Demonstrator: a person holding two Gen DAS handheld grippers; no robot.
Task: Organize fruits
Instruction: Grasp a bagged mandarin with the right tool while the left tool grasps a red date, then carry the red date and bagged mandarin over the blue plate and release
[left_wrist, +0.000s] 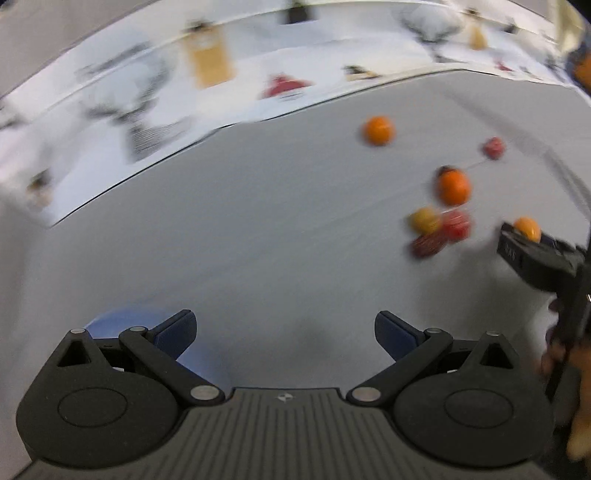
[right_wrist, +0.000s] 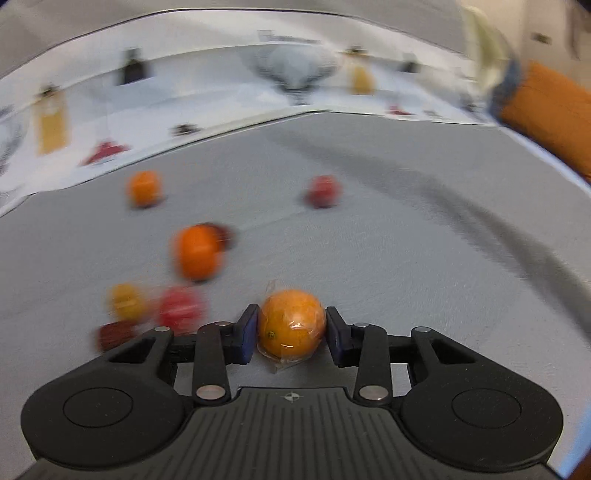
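Observation:
My right gripper (right_wrist: 291, 328) is shut on an orange (right_wrist: 291, 325) wrapped in clear film, held just above the grey table; it also shows in the left wrist view (left_wrist: 527, 228). Loose fruits lie on the table: a large orange (right_wrist: 197, 251), a far orange (right_wrist: 144, 188), a dark red fruit (right_wrist: 323, 191), and a cluster of a yellow fruit (right_wrist: 125, 301), a red fruit (right_wrist: 181, 306) and a dark red one (right_wrist: 116, 334). My left gripper (left_wrist: 284, 332) is open and empty above bare table, left of the fruits (left_wrist: 452, 186).
A blue plate (left_wrist: 129, 321) sits partly behind my left fingers. A white patterned wall (right_wrist: 295, 74) borders the table's far edge. An orange cushion (right_wrist: 546, 110) lies at the far right. The views are motion-blurred.

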